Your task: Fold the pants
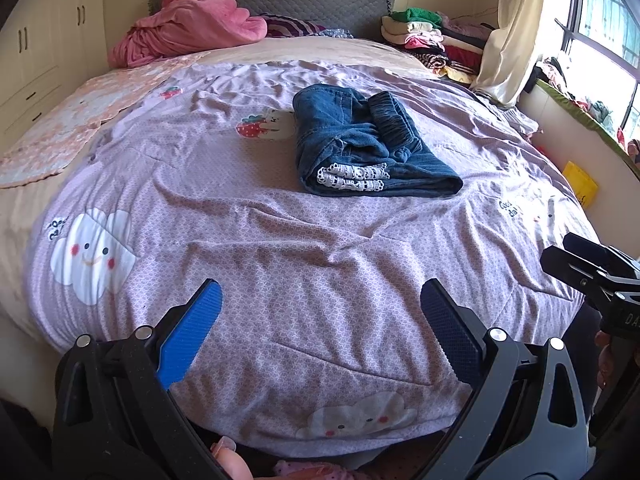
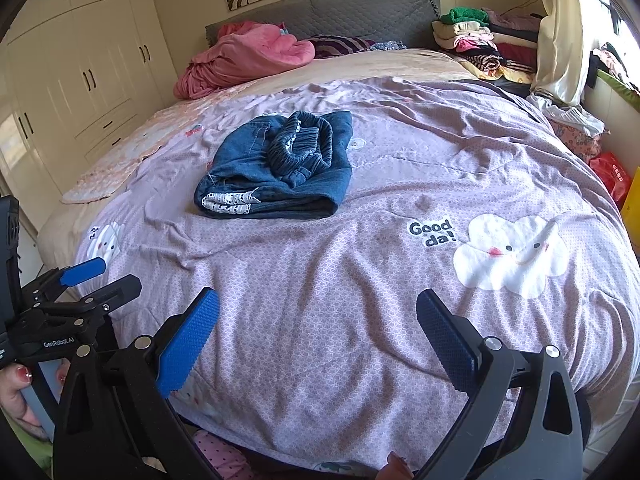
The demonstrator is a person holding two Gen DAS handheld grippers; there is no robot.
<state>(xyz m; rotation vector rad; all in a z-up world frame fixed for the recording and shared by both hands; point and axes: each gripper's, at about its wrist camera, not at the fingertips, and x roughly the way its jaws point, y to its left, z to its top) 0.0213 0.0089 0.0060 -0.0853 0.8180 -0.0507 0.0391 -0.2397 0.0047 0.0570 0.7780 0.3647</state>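
The left gripper and right gripper were held spread apart and empty near the bed's edge, well apart from the jeans, which lay folded mid-bedspread, seemingly because the folding was judged done.

The pants were dark blue denim, with white lace trim at the hems. The bedcover was pale lilac with a fine scale-like print, white smiling clouds with pink cheeks and a red strawberry. A blanket at the head of the bed was pink, the headboard grey and quilted. The fingers of the left hand-held gripper carried bright blue textured pads on black frames. The wardrobe was cream with dark handles.
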